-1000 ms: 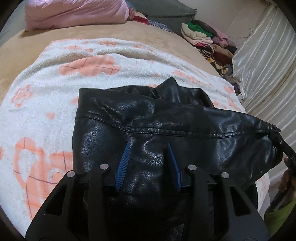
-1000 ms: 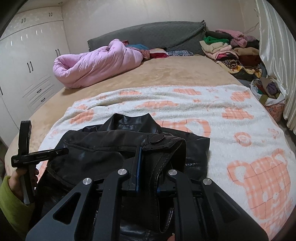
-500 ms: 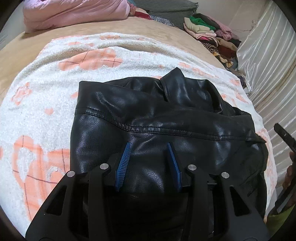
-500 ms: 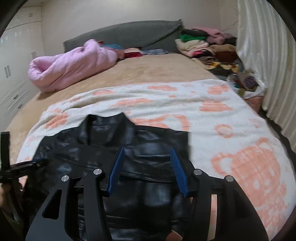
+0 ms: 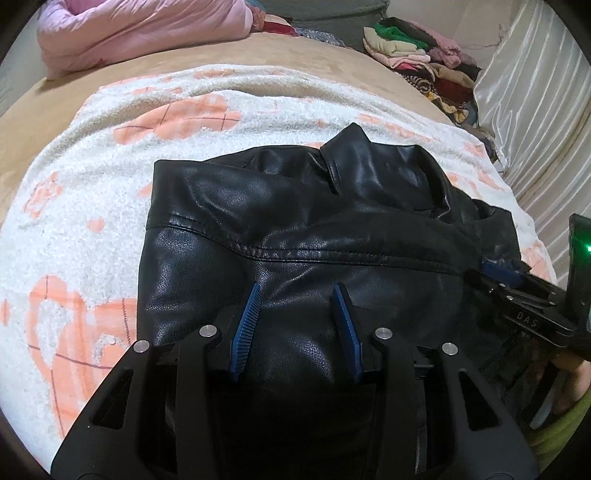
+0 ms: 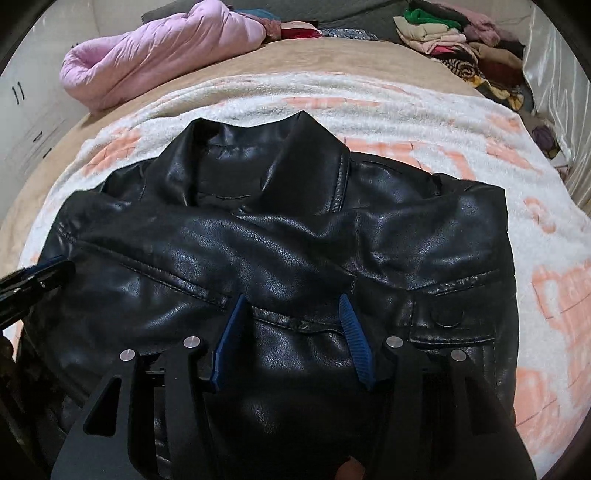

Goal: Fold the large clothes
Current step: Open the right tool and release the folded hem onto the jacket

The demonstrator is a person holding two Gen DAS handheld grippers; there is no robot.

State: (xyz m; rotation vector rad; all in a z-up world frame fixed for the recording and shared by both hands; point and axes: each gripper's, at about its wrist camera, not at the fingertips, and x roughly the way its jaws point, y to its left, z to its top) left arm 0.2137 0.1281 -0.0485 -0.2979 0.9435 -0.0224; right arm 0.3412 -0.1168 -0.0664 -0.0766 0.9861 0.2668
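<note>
A black leather jacket [image 5: 295, 221] lies on a white blanket with orange prints [image 5: 92, 206] on the bed, collar away from me, sleeves folded across its body. It fills the right wrist view [image 6: 288, 236] too. My left gripper [image 5: 297, 291] is open and empty, just above the jacket's lower left part. My right gripper [image 6: 291, 301] is open and empty above the jacket's middle, near a pocket seam. The right gripper also shows at the right edge of the left wrist view [image 5: 506, 273]; the left gripper's tip shows at the left edge of the right wrist view [image 6: 40, 273].
A pink quilt [image 6: 162, 48] lies bundled at the bed's far left. A pile of folded clothes [image 6: 458, 40] sits at the far right by a pale curtain [image 5: 535, 96]. A grey headboard [image 5: 321, 7] stands behind. White wardrobe doors [image 6: 22, 107] are on the left.
My right gripper let go of the jacket's sleeve cuff, opened, and dropped lower over the jacket. The sleeve now lies flat across the jacket. The left gripper stayed open and hardly moved.
</note>
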